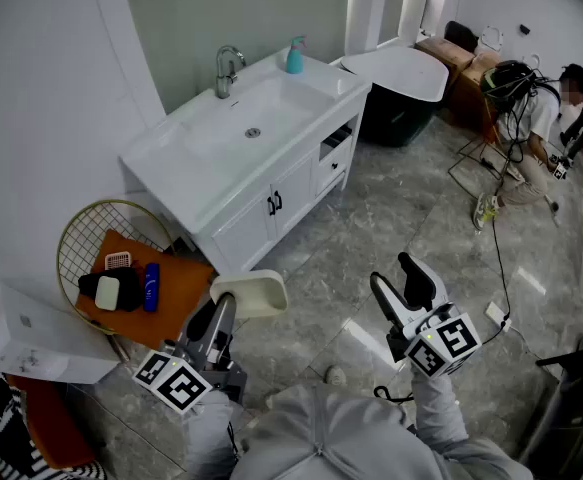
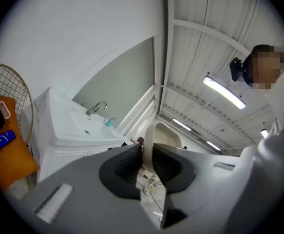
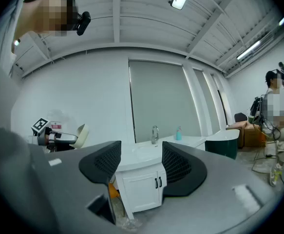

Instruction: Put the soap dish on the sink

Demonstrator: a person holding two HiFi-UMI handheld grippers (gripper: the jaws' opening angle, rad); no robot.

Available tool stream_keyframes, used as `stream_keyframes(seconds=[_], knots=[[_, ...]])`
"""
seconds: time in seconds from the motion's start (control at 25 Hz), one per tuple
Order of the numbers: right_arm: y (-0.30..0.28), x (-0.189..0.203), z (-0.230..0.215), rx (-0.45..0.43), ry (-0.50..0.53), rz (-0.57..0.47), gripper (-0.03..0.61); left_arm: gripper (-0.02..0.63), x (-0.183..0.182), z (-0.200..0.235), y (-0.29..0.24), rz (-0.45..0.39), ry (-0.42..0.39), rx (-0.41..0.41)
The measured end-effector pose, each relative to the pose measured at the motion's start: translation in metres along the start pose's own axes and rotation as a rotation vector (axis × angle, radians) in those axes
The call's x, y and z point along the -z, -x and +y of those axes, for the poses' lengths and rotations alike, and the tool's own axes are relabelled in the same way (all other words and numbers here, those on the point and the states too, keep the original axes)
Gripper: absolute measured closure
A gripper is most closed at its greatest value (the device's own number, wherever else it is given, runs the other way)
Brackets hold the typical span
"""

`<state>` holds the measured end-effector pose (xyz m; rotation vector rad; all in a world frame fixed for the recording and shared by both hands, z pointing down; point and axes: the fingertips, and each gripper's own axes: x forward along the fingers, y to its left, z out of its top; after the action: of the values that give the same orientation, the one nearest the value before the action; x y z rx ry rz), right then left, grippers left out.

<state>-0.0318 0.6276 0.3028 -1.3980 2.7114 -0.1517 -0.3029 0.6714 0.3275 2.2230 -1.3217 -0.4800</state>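
The left gripper point(image 1: 229, 306) has its jaws clamped on the cream soap dish point(image 1: 252, 292), held in the air well short of the front edge of the sink point(image 1: 196, 168); the right gripper point(image 1: 402, 284) gapes wide, holding nothing. The pick-up looks done, while the carry and set-down are yet to do. Only the left gripper view shows the dish's wall pinched between the pads point(image 2: 124, 165); only the head view shows the floor point(image 1: 371, 228) yet to cross.
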Motion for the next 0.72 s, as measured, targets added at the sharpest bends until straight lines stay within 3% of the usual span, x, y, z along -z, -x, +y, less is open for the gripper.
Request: stream_keyframes(seconds=[0.72], knots=[[0.0005,-0.0011,0.0005,-0.025,-0.024,-0.019,0.314,0.499,0.0029,-0.0012,-0.0049,0.000,0.000,-0.003]])
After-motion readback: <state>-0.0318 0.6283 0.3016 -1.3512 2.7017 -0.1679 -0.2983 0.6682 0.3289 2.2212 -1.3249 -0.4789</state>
